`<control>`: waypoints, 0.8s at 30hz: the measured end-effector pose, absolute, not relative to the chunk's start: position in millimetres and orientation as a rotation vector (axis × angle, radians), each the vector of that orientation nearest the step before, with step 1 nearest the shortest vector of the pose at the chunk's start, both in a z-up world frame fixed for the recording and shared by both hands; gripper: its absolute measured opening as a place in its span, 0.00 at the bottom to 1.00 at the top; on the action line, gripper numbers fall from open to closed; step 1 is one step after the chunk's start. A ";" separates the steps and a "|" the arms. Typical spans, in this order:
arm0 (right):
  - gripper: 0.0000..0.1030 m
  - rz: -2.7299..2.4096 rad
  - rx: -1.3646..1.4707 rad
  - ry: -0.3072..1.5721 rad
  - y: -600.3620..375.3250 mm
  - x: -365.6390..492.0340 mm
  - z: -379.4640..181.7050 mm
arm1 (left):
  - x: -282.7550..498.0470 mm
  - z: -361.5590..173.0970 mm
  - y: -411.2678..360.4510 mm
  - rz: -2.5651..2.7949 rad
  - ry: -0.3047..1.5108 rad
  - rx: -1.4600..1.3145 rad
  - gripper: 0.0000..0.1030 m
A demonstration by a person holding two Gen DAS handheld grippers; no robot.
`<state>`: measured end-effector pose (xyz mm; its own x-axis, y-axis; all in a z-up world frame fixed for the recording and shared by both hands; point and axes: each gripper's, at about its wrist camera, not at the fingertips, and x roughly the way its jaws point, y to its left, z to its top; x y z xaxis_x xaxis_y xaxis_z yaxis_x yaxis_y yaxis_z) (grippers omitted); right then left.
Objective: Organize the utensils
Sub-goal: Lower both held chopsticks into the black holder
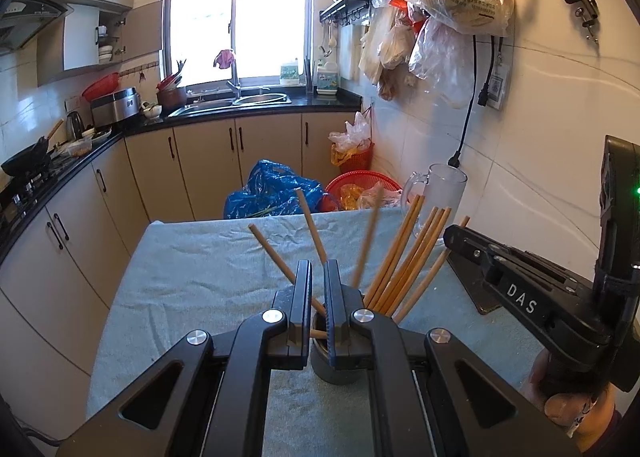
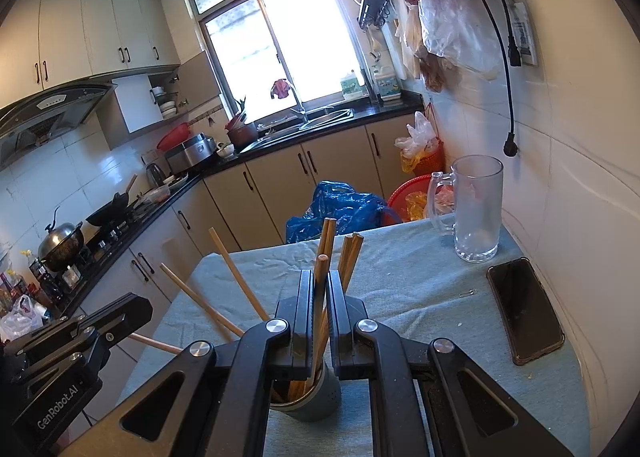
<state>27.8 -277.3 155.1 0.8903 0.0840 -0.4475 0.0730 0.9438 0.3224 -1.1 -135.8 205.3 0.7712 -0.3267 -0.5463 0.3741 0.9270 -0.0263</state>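
While both black grippers hang over one small grey round cup (image 2: 318,397), that cup stands on the pale blue cloth (image 1: 192,261) at the near end of the table. Thin wooden chopsticks (image 1: 404,261) stand in the cup and fan out. About nine can be counted from the left wrist camera, though one is blurred, so the count is not sure.

The left gripper (image 1: 318,289) has its two fingers only a little apart. One chopstick (image 1: 310,227) runs up from the narrow gap, and I cannot tell if the fingers pinch it or just sit beside it. The right gripper (image 2: 320,297) also has a narrow gap, and one chopstick (image 2: 320,289) stands in that gap. Its fingers sit close on both sides of the stick, but a firm hold cannot be told.

Off to the right on the cloth lies one flat black phone (image 2: 524,309), with one small paper clip (image 2: 467,293) near it.

Farther back, at the far right corner of the table, stands one clear glass mug with a handle (image 2: 476,209), with nothing to see in it.

Past the table, on the floor, sit one blue plastic bag (image 2: 340,209) and two red baskets (image 2: 404,197) holding bags.
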 end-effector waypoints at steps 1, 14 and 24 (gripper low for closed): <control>0.07 0.007 0.343 0.476 -277.8 28.0 154.7 | -0.7 204.5 -135.6 -0.381 0.579 0.084 0.05; 0.08 0.009 0.349 0.486 -277.8 29.5 152.6 | -3.8 200.9 -133.3 -0.386 0.586 0.082 0.05; 0.08 0.008 0.351 0.496 -275.7 30.0 149.4 | -5.0 200.3 -128.5 -0.377 0.603 0.069 0.05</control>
